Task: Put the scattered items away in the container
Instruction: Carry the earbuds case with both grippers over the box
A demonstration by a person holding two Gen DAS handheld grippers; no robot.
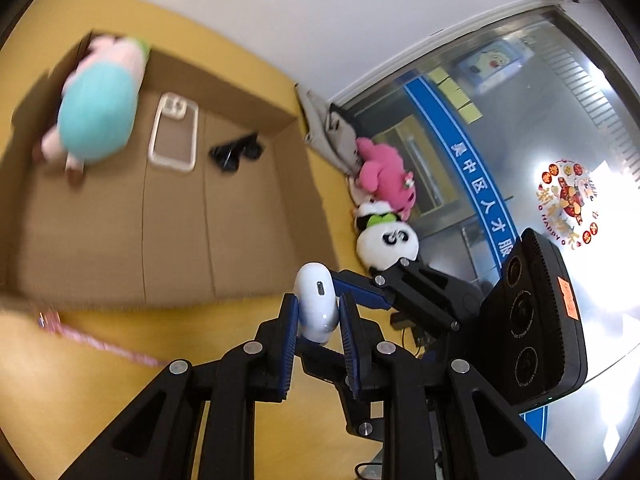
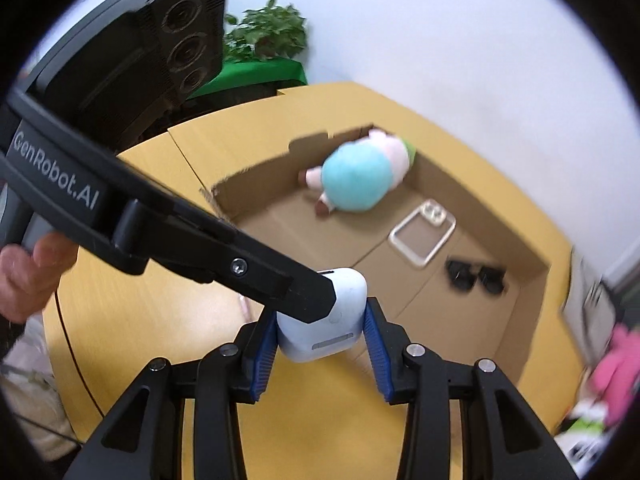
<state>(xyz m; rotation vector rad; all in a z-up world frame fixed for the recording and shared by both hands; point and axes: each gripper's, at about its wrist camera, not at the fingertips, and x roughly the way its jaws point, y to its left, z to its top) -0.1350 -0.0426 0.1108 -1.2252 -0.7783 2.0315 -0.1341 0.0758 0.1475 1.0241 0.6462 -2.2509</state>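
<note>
Above the near edge of the yellow table (image 2: pixel 120 300), just short of the cardboard box (image 1: pixel 248 216), you have a white earbud case (image 1: pixel 316 304) caught between both tools at once. Your left gripper (image 1: pixel 318 320) has its blue pads (image 1: pixel 291 340) closed narrowly on the case's sides, and in the left wrist view the case stands on end with its charging port facing the camera. Your right gripper (image 2: pixel 320 340) also has the case (image 2: pixel 324 324) between its pads; the left pad looks pressed to it and the right pad touches or nearly touches, so you seem to be in a handover, with both holding.

The box lies straight ahead of both sets of fingers, its open top facing up and its near wall just beyond the case. Inside already are a teal-and-pink plush (image 1: pixel 96 112) at the far corner, a clear phone case (image 1: pixel 174 132) in the middle and black sunglasses (image 1: pixel 236 152) toward the right wall. The bare floor of the box nearest you is the likeliest drop spot.

What the coming move turns on: the case's long axis runs along the left fingers and across the right ones, so decide which hand carries it before the other lets go, or it may twist and fall onto the table. Beside the box's right wall, a pink plush (image 1: pixel 384 172) and a panda plush (image 1: pixel 384 236) wait, nearer your right hand.
</note>
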